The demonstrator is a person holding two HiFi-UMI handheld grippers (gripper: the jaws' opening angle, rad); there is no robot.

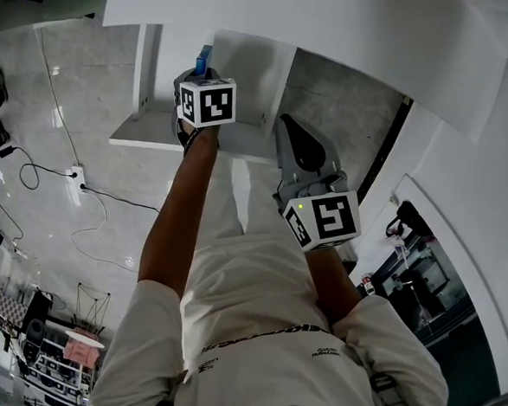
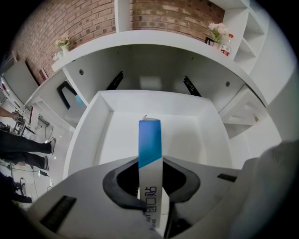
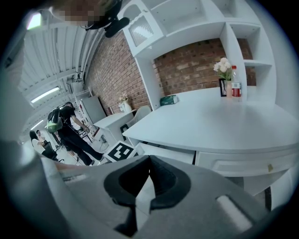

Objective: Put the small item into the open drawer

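The small item (image 2: 150, 149) is a slim box, blue at its top and white with dark print below. It stands upright between the jaws of my left gripper (image 2: 150, 163), which is shut on it. The box hangs over the open white drawer (image 2: 191, 135), whose inside shows nothing else. In the head view the left gripper (image 1: 200, 73) reaches over the drawer (image 1: 145, 132) with the box's blue tip (image 1: 202, 61) poking out. My right gripper (image 1: 288, 124) is lower and to the right, beside the drawer. Its jaws (image 3: 149, 159) meet at the tips with nothing between them.
Behind the drawer is the desk's cavity with dark slide rails (image 2: 114, 80). A white desk top (image 3: 219, 126) carries a bottle and flowers (image 3: 233, 86) before a brick wall. A closed drawer front (image 3: 243, 165) sits beneath it. People stand at the far left (image 3: 70, 135). Cables lie on the floor (image 1: 79, 188).
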